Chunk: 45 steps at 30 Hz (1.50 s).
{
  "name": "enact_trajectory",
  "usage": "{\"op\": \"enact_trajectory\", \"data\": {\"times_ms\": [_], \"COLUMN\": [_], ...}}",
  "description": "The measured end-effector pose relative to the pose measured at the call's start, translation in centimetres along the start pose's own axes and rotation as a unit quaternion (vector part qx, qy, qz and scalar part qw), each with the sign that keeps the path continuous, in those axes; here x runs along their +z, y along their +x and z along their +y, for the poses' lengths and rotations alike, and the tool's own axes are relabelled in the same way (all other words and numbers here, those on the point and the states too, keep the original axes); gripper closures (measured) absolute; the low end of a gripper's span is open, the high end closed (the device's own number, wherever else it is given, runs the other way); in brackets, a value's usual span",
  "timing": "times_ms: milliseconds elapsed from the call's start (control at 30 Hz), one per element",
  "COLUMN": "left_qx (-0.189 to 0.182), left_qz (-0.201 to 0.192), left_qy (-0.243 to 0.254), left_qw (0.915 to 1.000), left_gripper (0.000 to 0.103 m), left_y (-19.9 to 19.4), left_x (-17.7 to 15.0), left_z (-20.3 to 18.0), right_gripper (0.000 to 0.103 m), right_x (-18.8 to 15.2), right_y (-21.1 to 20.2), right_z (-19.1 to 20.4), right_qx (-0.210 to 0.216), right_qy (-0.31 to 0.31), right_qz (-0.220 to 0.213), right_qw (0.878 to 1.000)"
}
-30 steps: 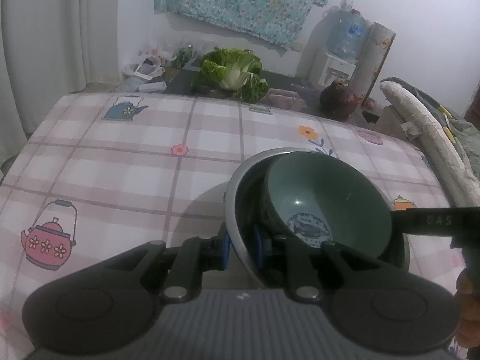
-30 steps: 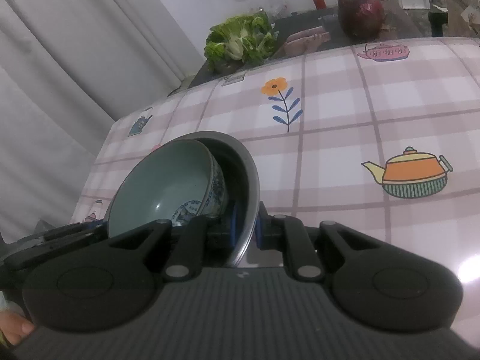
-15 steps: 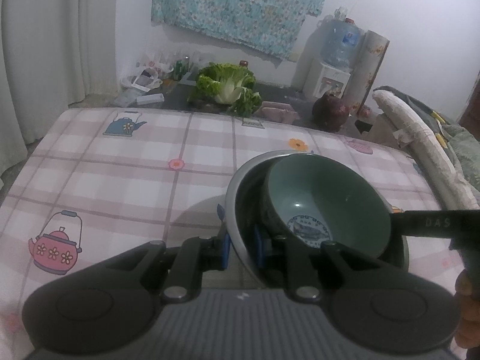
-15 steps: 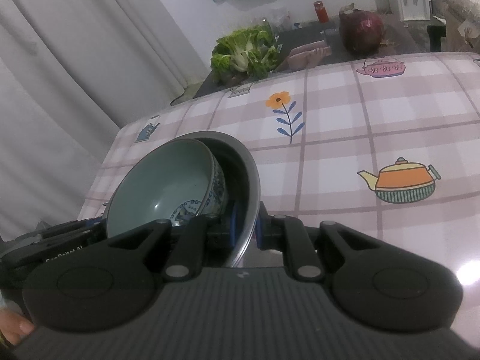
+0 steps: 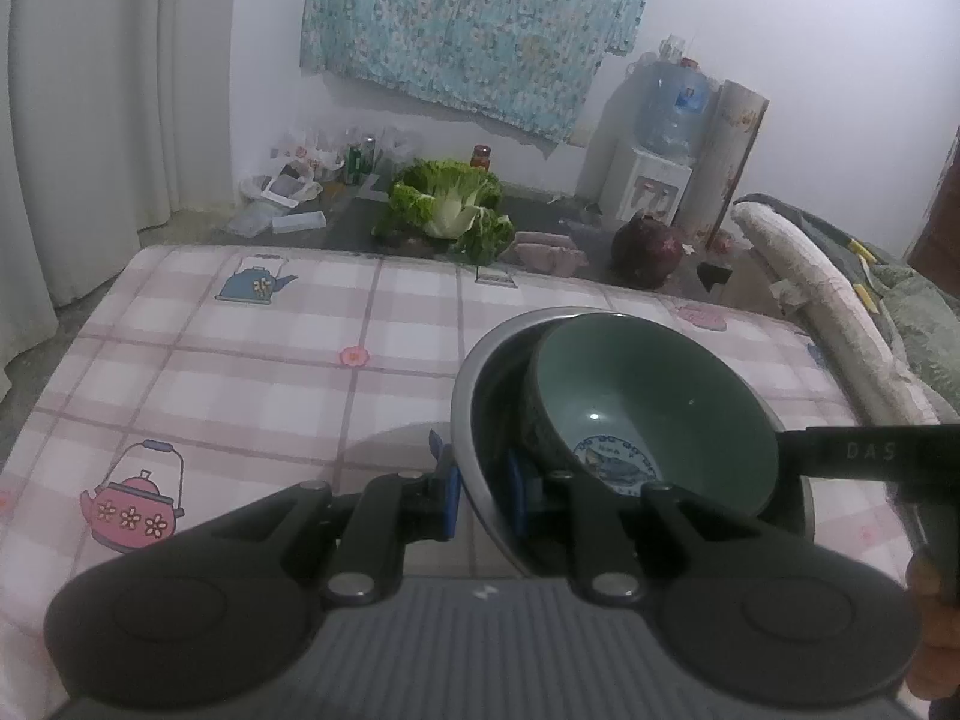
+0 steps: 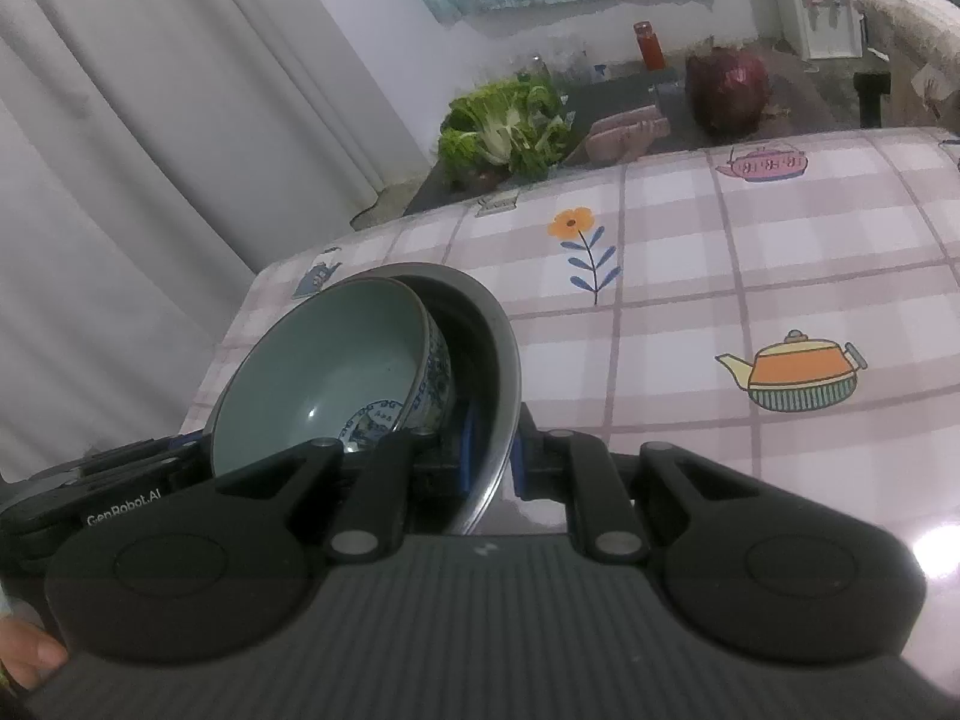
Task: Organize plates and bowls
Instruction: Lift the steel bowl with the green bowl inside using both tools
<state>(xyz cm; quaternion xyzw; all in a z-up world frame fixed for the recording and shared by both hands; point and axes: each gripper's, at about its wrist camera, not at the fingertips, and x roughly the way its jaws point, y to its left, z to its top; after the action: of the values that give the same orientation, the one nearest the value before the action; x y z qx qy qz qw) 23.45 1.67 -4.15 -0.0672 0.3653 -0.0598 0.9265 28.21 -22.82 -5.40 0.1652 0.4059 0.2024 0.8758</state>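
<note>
1. Toward the near right edge of the surface (image 5: 252, 372), the left gripper (image 5: 483, 495) pinches the left rim of the metal bowl (image 5: 474, 396).
2. Inside it, tilted, sits the green bowl (image 5: 654, 402).
3. The right gripper (image 6: 491, 456) pinches the metal bowl's opposite rim.

Celadon-green bowl (image 5: 654, 414) with blue-and-white patterned outside and blue motif inside, grey metal bowl (image 5: 480, 372), pink-and-white checked surface (image 5: 270, 360) printed with teapots and flowers, black grippers with blue pads (image 5: 447, 498), teal floral cloth (image 5: 474, 24), green cabbage (image 5: 447, 210)
</note>
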Motion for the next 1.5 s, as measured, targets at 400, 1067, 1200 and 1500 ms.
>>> {"op": "enact_trajectory", "data": {"times_ms": [400, 1067, 1200, 1500], "left_qx": [-0.008, -0.030, -0.034, -0.024], "left_qz": [-0.020, -0.021, -0.003, 0.048], "left_qy": [0.001, 0.031, 0.029, 0.029], "left_qw": [0.9998, 0.9989, 0.9990, 0.9981], "left_gripper": [0.087, 0.088, 0.088, 0.088], "left_y": [-3.9, -12.2, -12.2, -10.0], "left_x": [-0.3, -7.2, -9.2, -12.7], "left_z": [-0.8, -3.6, -3.8, -3.6], "right_gripper": [0.091, 0.089, 0.089, 0.089], "right_x": [-0.9, -11.0, -13.4, -17.0], "right_y": [-3.9, -13.7, -14.0, -12.6], "right_z": [1.7, 3.5, 2.7, 1.1], "right_qx": [-0.001, -0.014, -0.020, -0.050], "right_qy": [-0.006, 0.017, 0.029, 0.041], "right_qz": [-0.018, -0.020, -0.007, 0.019], "right_qw": [1.000, 1.000, 0.999, 0.998]}}
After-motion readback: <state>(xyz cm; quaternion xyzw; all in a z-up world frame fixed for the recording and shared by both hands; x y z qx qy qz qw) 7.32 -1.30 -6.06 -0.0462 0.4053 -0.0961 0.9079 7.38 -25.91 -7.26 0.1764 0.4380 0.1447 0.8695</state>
